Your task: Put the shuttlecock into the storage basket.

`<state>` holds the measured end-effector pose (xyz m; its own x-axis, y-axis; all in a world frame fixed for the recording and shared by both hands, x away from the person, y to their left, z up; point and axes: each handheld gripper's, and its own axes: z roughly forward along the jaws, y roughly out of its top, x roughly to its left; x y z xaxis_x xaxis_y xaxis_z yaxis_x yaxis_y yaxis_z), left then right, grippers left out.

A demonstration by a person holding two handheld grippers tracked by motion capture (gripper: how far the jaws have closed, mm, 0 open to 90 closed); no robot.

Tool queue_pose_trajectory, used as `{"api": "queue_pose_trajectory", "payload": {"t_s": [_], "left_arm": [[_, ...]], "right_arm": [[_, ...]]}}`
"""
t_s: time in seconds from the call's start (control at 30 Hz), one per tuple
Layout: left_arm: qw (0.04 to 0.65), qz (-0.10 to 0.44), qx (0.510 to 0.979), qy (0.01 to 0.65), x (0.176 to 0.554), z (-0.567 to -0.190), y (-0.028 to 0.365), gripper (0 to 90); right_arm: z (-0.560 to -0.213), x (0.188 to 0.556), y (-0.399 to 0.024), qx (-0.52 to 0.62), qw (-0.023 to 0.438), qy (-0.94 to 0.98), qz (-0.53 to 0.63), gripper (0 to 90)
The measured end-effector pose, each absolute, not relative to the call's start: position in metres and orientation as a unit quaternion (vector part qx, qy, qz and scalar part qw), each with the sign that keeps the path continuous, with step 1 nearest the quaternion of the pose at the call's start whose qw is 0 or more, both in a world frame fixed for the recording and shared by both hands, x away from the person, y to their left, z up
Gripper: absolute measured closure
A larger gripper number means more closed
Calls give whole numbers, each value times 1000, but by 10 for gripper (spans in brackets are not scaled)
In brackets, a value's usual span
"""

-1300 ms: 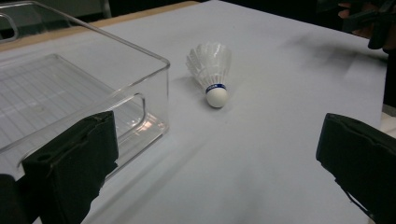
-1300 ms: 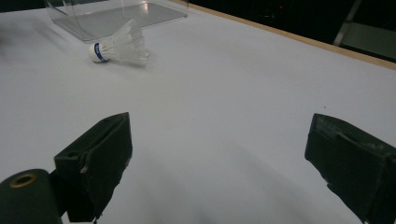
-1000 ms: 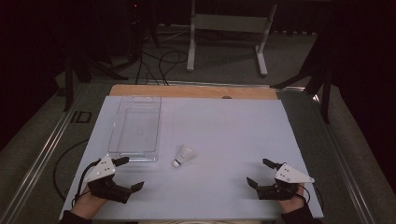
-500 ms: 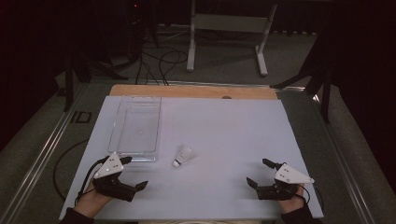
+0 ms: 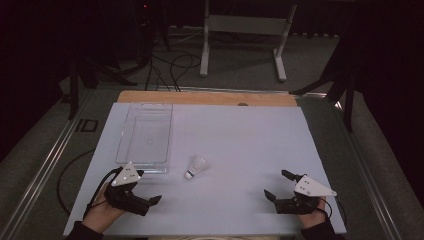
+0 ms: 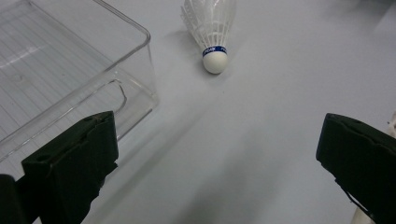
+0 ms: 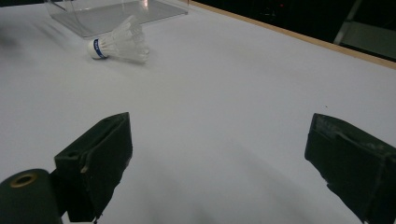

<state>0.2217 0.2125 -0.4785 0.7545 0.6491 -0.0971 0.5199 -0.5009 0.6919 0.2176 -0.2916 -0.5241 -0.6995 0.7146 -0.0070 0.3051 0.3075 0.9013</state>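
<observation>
A white feather shuttlecock with a blue band lies on its side on the white table, cork toward the near edge. In the left gripper view the shuttlecock lies ahead, beyond the jaws. My left gripper is open and empty, near and left of the shuttlecock, by the corner of a clear plastic tray. My right gripper is open and empty at the near right, well apart from the shuttlecock. Both pairs of jaws stand wide apart over bare table: left gripper, right gripper.
The empty clear tray stands at the left of the table, its near corner close to my left jaw; the tray sits behind the shuttlecock. A wooden strip edges the far side. Beyond are stand legs and floor cables.
My left gripper has moved a little to the right and forward, toward the shuttlecock. The right gripper and the shuttlecock have stayed put.
</observation>
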Motion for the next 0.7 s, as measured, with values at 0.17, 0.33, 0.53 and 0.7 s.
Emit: {"api": "queue_pose_trajectory", "payload": {"t_s": [0.17,0.33,0.53,0.7], "left_arm": [[343,87,869,347,221,-478,206,0],[308,91,873,367,221,-473,200,0],[281,83,883,366,222,-472,191,0],[261,75,888,372,224,-473,183,0]], "right_arm": [[-524,218,-291,327,209,781,489,78],[-524,217,-291,327,209,781,489,78],[-524,217,-291,327,207,783,487,79],[-524,217,-291,328,206,783,487,79]]}}
